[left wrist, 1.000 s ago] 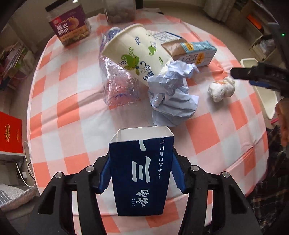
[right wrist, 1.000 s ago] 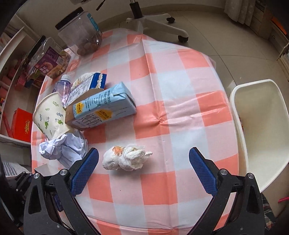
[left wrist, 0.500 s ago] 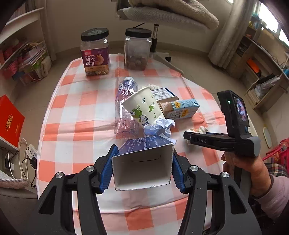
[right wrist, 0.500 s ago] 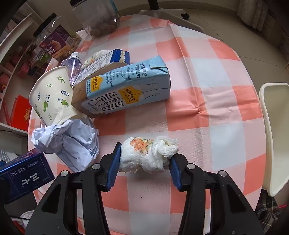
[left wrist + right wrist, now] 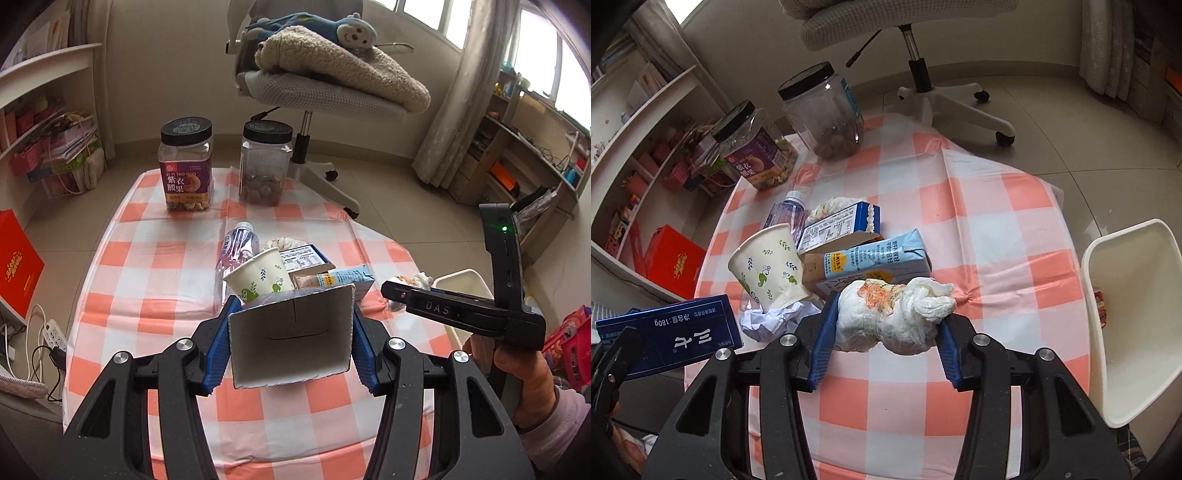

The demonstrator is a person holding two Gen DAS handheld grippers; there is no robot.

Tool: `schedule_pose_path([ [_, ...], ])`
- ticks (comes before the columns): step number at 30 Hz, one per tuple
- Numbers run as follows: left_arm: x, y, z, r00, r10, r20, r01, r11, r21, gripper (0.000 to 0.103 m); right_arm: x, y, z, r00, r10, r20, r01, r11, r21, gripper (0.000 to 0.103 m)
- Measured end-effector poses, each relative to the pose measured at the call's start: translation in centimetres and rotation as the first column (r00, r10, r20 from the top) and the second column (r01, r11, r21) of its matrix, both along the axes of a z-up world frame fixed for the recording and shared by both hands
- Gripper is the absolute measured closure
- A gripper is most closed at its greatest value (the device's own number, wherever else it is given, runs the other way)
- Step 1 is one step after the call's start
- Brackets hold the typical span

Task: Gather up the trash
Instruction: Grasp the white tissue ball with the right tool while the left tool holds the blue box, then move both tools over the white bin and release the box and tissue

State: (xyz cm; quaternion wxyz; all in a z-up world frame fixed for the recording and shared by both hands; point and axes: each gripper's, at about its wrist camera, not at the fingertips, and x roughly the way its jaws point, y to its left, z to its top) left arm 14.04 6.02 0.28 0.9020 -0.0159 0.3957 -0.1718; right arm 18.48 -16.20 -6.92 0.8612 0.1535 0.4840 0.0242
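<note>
My left gripper (image 5: pixel 290 345) is shut on an open dark blue carton (image 5: pixel 290 338), held above the near side of the checked table (image 5: pixel 147 280); the carton also shows in the right wrist view (image 5: pixel 668 338). My right gripper (image 5: pixel 884 332) is shut on a stained white tissue wad (image 5: pixel 890 314), lifted off the cloth. On the table lie a paper cup (image 5: pixel 768 266), a light blue milk carton (image 5: pixel 871 262), a blue and white box (image 5: pixel 838 225), a crushed plastic bottle (image 5: pixel 786 212) and crumpled blue-white paper (image 5: pixel 772 319).
A white bin (image 5: pixel 1137 310) stands to the right of the table, with something red inside. Two black-lidded jars (image 5: pixel 186 166) (image 5: pixel 266 162) stand at the far edge. An office chair (image 5: pixel 317 85) is behind the table and shelves (image 5: pixel 646 147) are at the left.
My right gripper closed on the tissue wad and lifted it. My left gripper tilted the blue carton level and raised it, so the view swung up from the table to the room.
</note>
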Motion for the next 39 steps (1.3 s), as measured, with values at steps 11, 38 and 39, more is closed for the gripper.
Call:
schedule_pose_path([
  [11,0.0,-4.0,1.0,0.997,-0.048,0.054,0.051,0.996,-0.068,0.048,-1.8,-6.6,3.1,0.985,-0.138,0.107,0.147,0.986,-0.078,0.057],
  [38,-0.3,-19.7,1.0,0.957,-0.278,0.083,0.289,0.939,-0.189,0.048,-10.2,-21.6,8.6,0.789,-0.508,0.345,0.593,0.777,-0.212,0.017],
  [39,-0.3,-20.5,0.8,0.955,-0.286,0.078,0.296,0.935,-0.195,0.048,-10.6,-21.9,8.9,0.777,-0.516,0.36,0.606,0.767,-0.21,0.015],
])
